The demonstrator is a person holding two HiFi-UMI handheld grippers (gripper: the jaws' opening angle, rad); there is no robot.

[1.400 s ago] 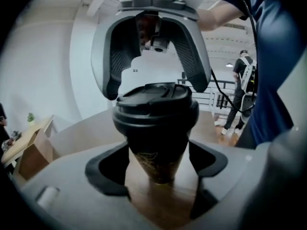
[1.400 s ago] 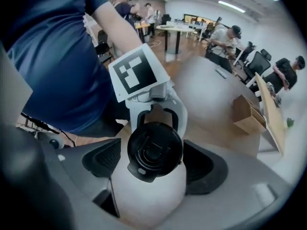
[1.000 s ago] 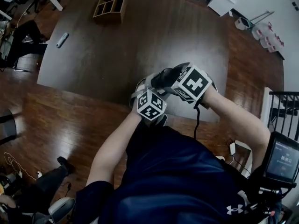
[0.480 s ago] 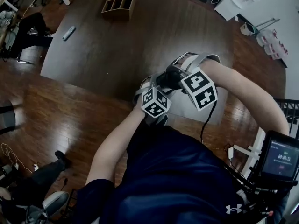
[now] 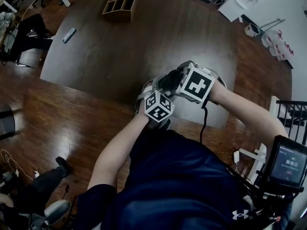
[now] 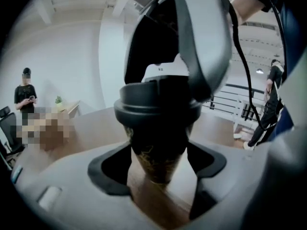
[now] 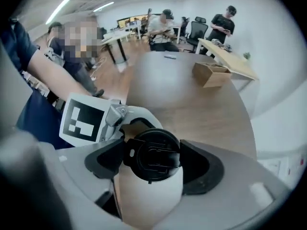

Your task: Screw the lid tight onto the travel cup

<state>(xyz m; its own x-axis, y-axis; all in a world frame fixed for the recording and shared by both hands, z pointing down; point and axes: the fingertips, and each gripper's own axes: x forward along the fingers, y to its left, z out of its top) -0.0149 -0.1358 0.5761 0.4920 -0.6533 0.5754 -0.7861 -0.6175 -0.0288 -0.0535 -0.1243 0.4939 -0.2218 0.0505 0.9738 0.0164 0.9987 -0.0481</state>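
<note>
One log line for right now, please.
left gripper: jaws shut on dark gold-patterned travel cup | right gripper: jaws just closed further, gripping round black lid atop cup

Left gripper (image 6: 160,163) jaws tight on the cup (image 6: 156,145), right gripper (image 7: 153,161) jaws lately closing onto its lid (image 7: 150,153)

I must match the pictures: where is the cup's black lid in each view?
Head view: not visible.
Left gripper view: lid at centre, atop the cup.
Right gripper view: lid at lower centre, seen from above.
Shared landmark: the brown table, behind the lid in both gripper views.
</note>
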